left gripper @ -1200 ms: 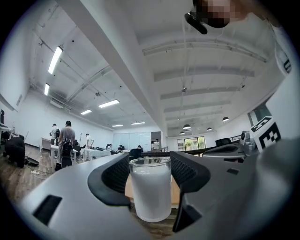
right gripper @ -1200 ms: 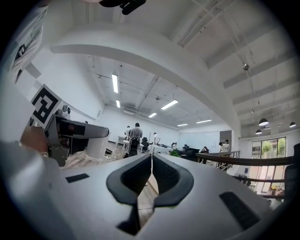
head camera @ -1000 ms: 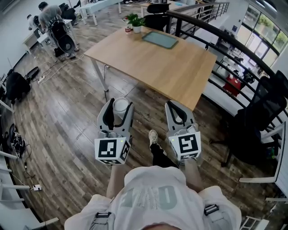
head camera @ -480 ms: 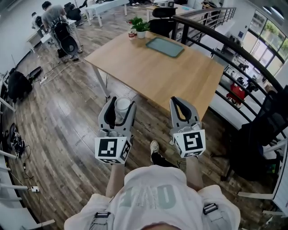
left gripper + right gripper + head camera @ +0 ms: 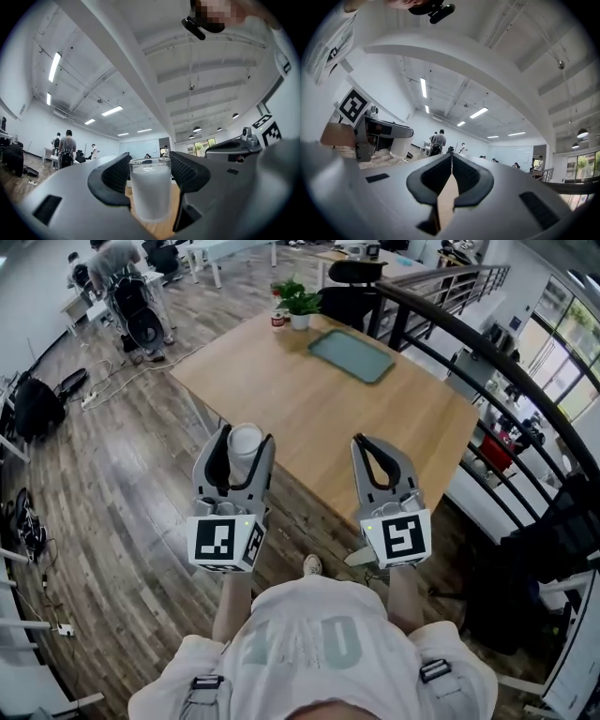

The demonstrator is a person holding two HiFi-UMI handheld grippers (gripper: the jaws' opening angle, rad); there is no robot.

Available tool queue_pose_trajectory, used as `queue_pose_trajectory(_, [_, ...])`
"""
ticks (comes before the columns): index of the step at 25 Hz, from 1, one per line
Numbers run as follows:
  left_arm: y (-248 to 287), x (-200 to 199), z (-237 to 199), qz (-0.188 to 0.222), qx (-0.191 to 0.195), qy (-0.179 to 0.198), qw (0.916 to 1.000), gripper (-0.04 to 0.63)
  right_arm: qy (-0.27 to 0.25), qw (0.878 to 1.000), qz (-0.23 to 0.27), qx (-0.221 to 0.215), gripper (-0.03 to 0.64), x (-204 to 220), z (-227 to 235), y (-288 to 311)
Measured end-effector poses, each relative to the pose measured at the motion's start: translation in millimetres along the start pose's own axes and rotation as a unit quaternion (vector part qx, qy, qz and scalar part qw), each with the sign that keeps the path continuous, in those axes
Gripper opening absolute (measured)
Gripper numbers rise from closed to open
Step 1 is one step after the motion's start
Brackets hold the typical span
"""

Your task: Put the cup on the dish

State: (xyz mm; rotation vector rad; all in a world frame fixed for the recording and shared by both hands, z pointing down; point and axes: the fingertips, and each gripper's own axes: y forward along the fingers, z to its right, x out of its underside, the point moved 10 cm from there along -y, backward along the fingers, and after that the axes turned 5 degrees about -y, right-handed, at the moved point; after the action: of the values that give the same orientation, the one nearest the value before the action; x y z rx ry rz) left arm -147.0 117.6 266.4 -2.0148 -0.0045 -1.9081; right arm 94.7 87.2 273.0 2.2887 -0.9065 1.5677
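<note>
A frosted white cup (image 5: 246,442) (image 5: 150,187) stands upright between the jaws of my left gripper (image 5: 239,448) (image 5: 150,180), which is shut on it just short of the near edge of the wooden table (image 5: 309,399). The dish, a flat grey-green tray (image 5: 353,355), lies on the far part of that table, well beyond both grippers. My right gripper (image 5: 376,456) (image 5: 451,177) is shut with nothing in it, over the table's near edge, to the right of the cup.
A small potted plant (image 5: 299,302) and a red can (image 5: 277,321) stand at the table's far corner. A dark railing (image 5: 487,362) runs along the right side. People and office chairs (image 5: 136,310) are at the back left. Bags (image 5: 33,413) lie on the wooden floor at left.
Both grippers, with the cup still held in the left one, have come forward to the table's near edge; the table and tray now lie closer.
</note>
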Motion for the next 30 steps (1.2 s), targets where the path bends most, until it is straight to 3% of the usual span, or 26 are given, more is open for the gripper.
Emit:
queue_pose_trajectory(6, [69.3,14.4,-18.2,0.007,-0.012,0.007,0.9999,0.272,0.009,0.999,0.035,-0.005,0.021,13.9,42.2,57.4])
queue_pose_trajectory(10, [105.4,23.1,-23.9,0.003,-0.007,0.008,0.9999,0.273,0.009,0.999,0.033,-0.009,0.021,32.2,60.5,89.7])
queue_pose_trajectory(19, [166.8,41.9,-30.7,-0.018,0.038,-0.014,0.9990,0.273,0.033,0.999,-0.013,-0.006,0.021,65.3,75.1,129.6])
queue_pose_trajectory(27, [216.8,51.5,-52.5,-0.029,0.090,-0.028,0.9951,0.272,0.028,0.997,-0.058,0.031,0.021,78.0,90.8,162.2])
queue_pose_trajectory(30, [234.1,56.3,-65.4,-0.032,0.105,-0.031,0.9935,0.272,0.027,0.997,-0.048,0.059,0.021,80.8,93.6,178.0])
